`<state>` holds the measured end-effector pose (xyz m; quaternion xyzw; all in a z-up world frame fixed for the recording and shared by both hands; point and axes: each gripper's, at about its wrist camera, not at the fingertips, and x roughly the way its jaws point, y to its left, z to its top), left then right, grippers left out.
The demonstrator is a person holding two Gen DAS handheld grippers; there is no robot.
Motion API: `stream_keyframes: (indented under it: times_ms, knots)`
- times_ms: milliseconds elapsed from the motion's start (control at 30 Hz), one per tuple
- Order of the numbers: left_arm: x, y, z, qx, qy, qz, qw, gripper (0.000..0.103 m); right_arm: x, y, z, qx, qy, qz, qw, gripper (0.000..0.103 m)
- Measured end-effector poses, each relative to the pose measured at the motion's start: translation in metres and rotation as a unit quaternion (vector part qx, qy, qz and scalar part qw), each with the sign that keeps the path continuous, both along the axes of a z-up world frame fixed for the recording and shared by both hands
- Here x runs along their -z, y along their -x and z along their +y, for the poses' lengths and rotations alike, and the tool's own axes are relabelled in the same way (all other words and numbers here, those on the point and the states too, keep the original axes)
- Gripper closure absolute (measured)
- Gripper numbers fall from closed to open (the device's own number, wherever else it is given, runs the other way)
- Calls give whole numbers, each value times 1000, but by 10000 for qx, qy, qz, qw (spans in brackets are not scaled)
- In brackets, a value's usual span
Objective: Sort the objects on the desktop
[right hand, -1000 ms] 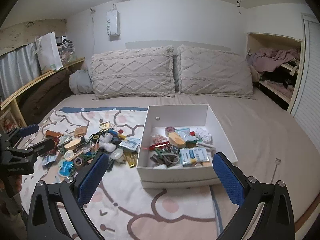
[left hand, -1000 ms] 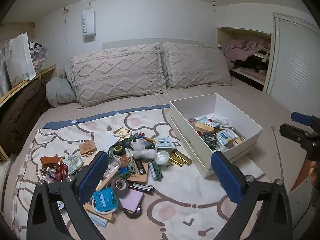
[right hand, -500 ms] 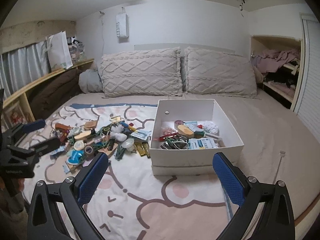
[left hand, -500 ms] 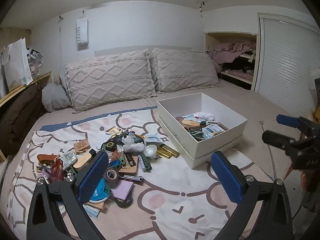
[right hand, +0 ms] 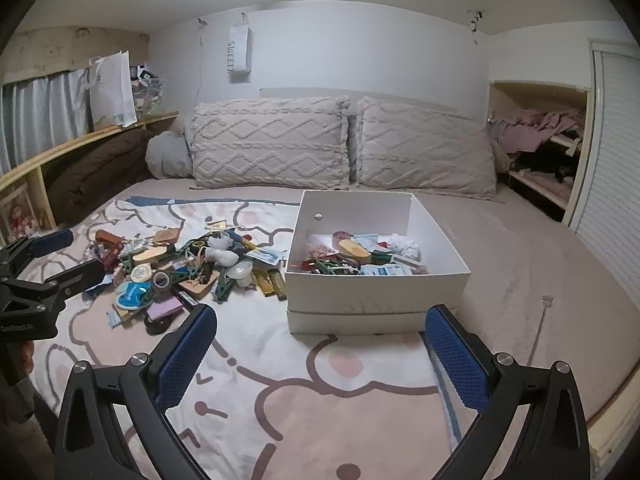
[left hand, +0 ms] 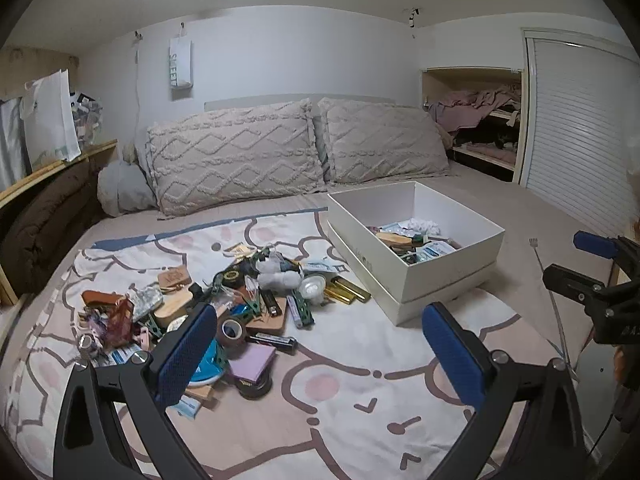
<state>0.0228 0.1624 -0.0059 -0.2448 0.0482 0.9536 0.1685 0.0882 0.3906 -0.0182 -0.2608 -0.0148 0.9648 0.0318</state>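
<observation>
A heap of small objects [left hand: 224,312] [right hand: 188,272] lies on the patterned blanket: tape roll [left hand: 233,331], purple pad [left hand: 252,362], plush toy [left hand: 276,272], gold lighters [left hand: 346,290], clips. To its right stands a white box [left hand: 448,264] [right hand: 376,292] holding several sorted items. My left gripper [left hand: 320,356] hangs open and empty above the blanket in front of the heap. Open and empty too, my right gripper [right hand: 320,356] hovers in front of the box. Each gripper also shows at the edge of the other's view.
Two knitted pillows [right hand: 272,144] lean at the head of the bed. A wooden shelf [right hand: 80,144] runs along the left side. A closet niche with clothes [left hand: 480,120] and a slatted door [left hand: 580,140] are at the right. A thin cable [right hand: 540,324] lies on the sheet.
Both grippers have pulled back and up from the bed, so the heap and the box look smaller and farther off. Both stay open and empty.
</observation>
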Motion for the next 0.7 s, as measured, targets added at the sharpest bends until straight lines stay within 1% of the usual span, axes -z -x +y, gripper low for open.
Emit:
stream_keyframes:
  times_ms: [167,500,700]
  knots:
    - [7,-1,1,-34,60,-21,10000,0,6,-2,-10,-5,-142,30,9999,0]
    - [10,-6,-1,-25,60,9,10000,0,20,-3,-16,20,-16,-37,10000,0]
    - [11,-8,-3,11,5,-14,10000,0,22,-7,-16,85,-17,-25,10000,0]
